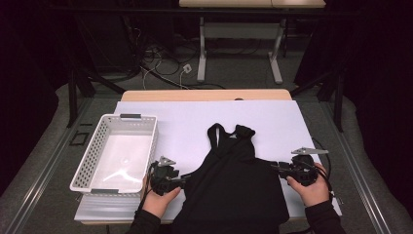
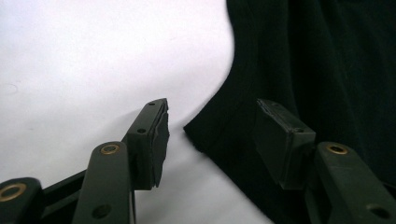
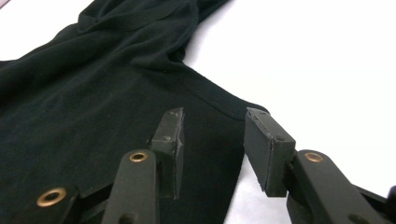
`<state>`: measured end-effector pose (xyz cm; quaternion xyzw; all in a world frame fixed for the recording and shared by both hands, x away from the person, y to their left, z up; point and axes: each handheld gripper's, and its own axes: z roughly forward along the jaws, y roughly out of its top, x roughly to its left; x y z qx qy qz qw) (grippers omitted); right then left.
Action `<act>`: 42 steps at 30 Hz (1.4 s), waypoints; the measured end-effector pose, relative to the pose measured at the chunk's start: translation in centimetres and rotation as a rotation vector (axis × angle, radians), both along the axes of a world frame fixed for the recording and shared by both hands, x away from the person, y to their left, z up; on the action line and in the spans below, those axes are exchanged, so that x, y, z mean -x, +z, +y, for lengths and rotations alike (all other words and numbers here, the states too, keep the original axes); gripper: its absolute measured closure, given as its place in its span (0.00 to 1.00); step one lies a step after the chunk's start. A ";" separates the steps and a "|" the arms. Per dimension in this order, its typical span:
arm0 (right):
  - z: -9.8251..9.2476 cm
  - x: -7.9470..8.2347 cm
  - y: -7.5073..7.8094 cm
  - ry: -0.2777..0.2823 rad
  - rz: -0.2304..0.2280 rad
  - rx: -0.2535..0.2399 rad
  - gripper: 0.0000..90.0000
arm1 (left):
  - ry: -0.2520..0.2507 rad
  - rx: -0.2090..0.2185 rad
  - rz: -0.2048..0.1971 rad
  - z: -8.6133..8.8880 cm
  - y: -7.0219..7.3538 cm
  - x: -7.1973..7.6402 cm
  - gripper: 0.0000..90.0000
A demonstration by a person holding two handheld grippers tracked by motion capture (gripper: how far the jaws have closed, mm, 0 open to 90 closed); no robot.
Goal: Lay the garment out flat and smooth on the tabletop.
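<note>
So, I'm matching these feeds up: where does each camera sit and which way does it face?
High view: above the person's side, facing forward and down on the table; both hands show.
Left gripper view: rides the left gripper, facing the black top.
Right gripper view: rides the right gripper.
Both share the top's edge.

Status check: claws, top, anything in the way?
Both claws open, straddling top's side edges. Top flat on table. Basket off left, nothing blocking.

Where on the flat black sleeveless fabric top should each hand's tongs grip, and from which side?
Grip the black sleeveless fabric top at its two underarm corners, coming in low from each outer side. The left tongs and right tongs already straddle those free edges on the white table cover.
</note>
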<state>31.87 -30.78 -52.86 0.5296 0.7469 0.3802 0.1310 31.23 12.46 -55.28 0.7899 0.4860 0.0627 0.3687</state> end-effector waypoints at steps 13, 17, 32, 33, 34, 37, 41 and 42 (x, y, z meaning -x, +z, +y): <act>-0.3 -2.2 -2.0 -0.059 0.038 0.057 0.66 | -0.019 -0.058 0.016 -0.4 0.6 -0.7 0.96; 0.0 -2.4 -2.2 -0.050 0.055 0.075 0.79 | -0.009 -0.049 -0.041 -0.1 2.7 -1.2 0.97; -0.7 -2.0 -1.1 -0.057 0.007 0.054 0.97 | 0.086 -0.100 -0.110 1.1 6.4 -3.4 0.97; -0.9 -2.0 -0.9 -0.059 -0.006 0.049 0.97 | 0.088 -0.102 -0.106 1.2 6.3 -3.4 0.97; -1.0 -1.9 -0.7 -0.066 -0.013 0.042 0.97 | 0.086 -0.114 -0.104 1.2 6.2 -3.5 0.97; -1.6 -1.7 -0.2 -0.092 -0.041 0.036 0.97 | 0.091 -0.110 -0.103 1.3 5.8 -3.4 0.97; -2.6 -1.6 0.6 -0.128 -0.080 0.049 0.97 | 0.079 -0.112 -0.093 1.0 5.2 -3.5 0.97; -2.8 -1.5 0.8 -0.138 -0.087 0.046 0.97 | 0.075 -0.115 -0.089 0.8 5.0 -3.6 0.97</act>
